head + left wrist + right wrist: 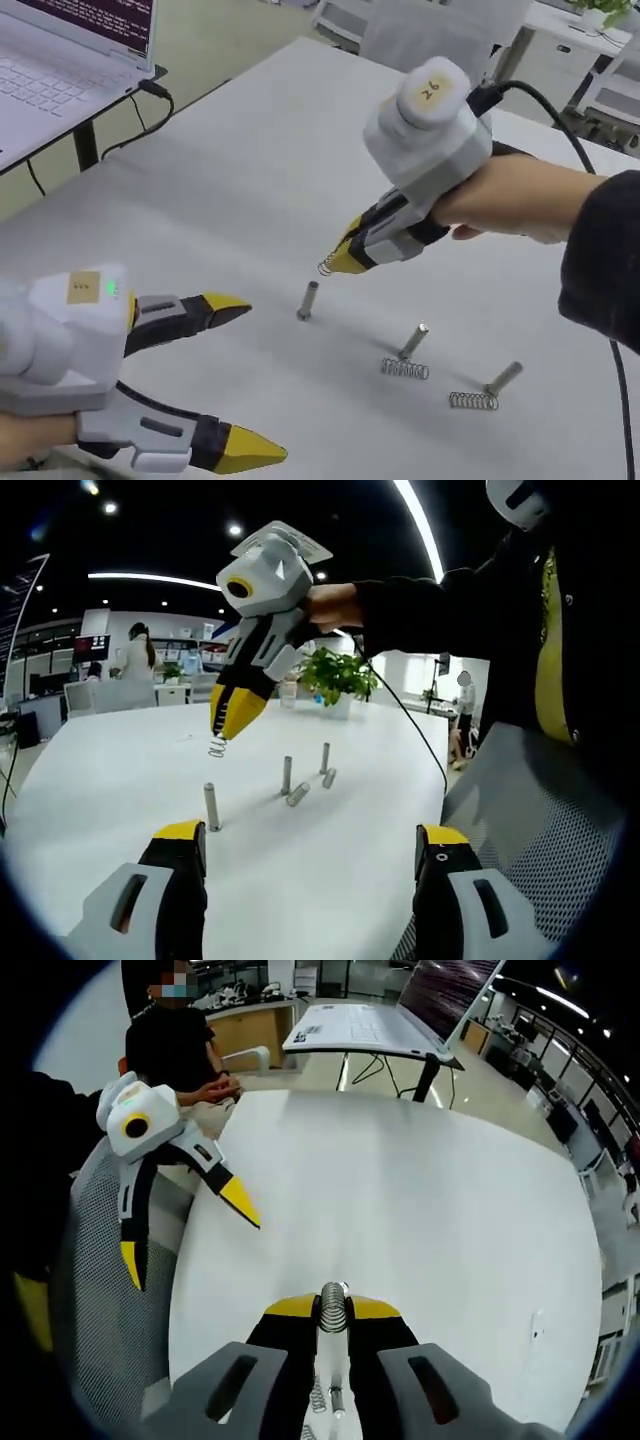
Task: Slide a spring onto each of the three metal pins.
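Right gripper (345, 258) pinching a spring (325, 266), coil poking past the tips, just above and beside the bare pin (308, 300). Right gripper view gives the grip itself: coil end-on, squeezed between both jaws. Left gripper (245, 380) spread wide, nothing in it; left gripper view puts the bare pin just ahead of its left jaw. Second pin (413, 341) and third pin (503, 378) sit farther from it, two more springs (405, 369) (473, 401) lying at their feet

Left gripper (262, 380) sits low, jaws spread wide; right gripper (338, 260) tilts downward, jaws pinching a spring (324, 267).
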